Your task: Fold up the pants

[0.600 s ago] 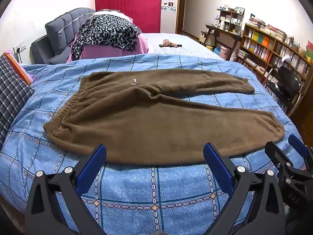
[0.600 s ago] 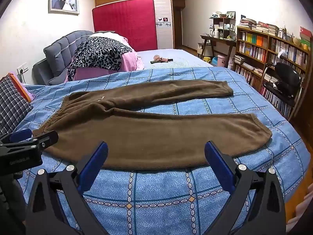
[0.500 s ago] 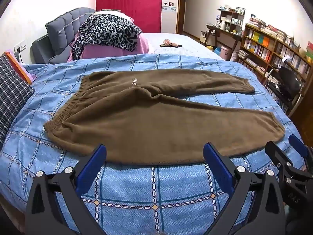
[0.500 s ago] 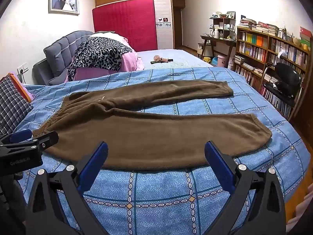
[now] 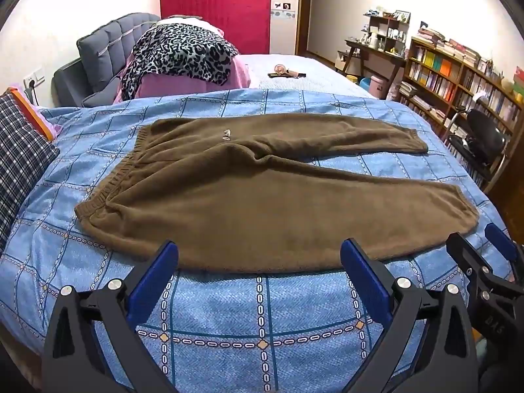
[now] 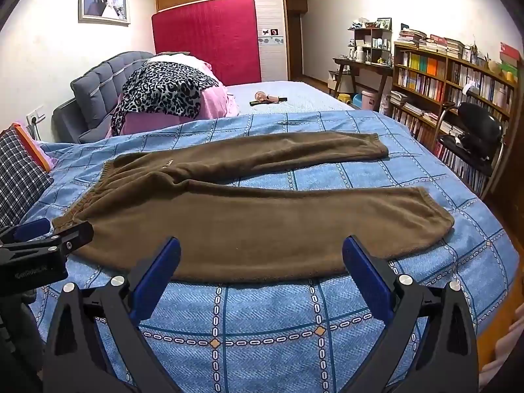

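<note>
Brown fleece pants (image 5: 262, 193) lie flat on a blue checked bedspread (image 5: 262, 321), waistband to the left, both legs spread apart and pointing right. They also show in the right wrist view (image 6: 249, 222). My left gripper (image 5: 260, 262) is open and empty, just short of the pants' near edge. My right gripper (image 6: 261, 258) is open and empty, also at the near edge, further right. The right gripper shows at the right edge of the left wrist view (image 5: 484, 262); the left gripper shows at the left edge of the right wrist view (image 6: 42, 239).
A plaid pillow (image 5: 19, 170) lies at the left. A leopard-print blanket on pink bedding (image 5: 183, 55) lies by the grey headboard. A small hair dryer (image 6: 267, 98) lies on the far bed. Bookshelves (image 6: 458, 78) and a black chair (image 6: 475, 137) stand at the right.
</note>
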`<state>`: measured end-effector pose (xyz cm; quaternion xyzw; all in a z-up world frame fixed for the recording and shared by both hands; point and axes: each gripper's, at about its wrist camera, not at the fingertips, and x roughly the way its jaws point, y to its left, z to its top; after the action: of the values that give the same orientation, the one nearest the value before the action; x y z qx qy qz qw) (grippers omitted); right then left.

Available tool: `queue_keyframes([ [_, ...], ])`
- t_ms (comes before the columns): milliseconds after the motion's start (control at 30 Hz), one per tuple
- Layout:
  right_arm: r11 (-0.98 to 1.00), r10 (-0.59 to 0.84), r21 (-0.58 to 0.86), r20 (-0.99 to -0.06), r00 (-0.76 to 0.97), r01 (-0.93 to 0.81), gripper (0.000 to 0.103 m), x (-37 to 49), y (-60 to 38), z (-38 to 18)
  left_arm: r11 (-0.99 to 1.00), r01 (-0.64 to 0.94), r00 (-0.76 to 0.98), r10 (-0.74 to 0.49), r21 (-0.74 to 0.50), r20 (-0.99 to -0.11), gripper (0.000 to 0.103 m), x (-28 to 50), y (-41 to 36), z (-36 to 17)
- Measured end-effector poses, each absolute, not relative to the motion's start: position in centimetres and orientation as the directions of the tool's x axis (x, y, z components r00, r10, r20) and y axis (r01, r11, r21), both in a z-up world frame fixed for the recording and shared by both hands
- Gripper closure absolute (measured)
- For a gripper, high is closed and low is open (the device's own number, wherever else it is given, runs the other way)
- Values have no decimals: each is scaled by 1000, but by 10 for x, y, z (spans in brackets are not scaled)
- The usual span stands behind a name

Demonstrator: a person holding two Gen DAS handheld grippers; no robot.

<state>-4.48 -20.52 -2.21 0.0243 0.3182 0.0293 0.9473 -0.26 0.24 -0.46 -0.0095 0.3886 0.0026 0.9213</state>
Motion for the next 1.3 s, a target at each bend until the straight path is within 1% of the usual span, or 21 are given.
queue_keyframes([
  [1033, 997, 69, 67, -627, 776, -35, 3, -32, -201, -39, 998, -53, 646, 16, -24, -763, 5, 9, 16, -22],
  [1300, 999, 27, 35, -659, 751, -6, 3, -22, -199, -47, 997, -72, 626, 25, -25, -779, 5, 14, 23, -30],
])
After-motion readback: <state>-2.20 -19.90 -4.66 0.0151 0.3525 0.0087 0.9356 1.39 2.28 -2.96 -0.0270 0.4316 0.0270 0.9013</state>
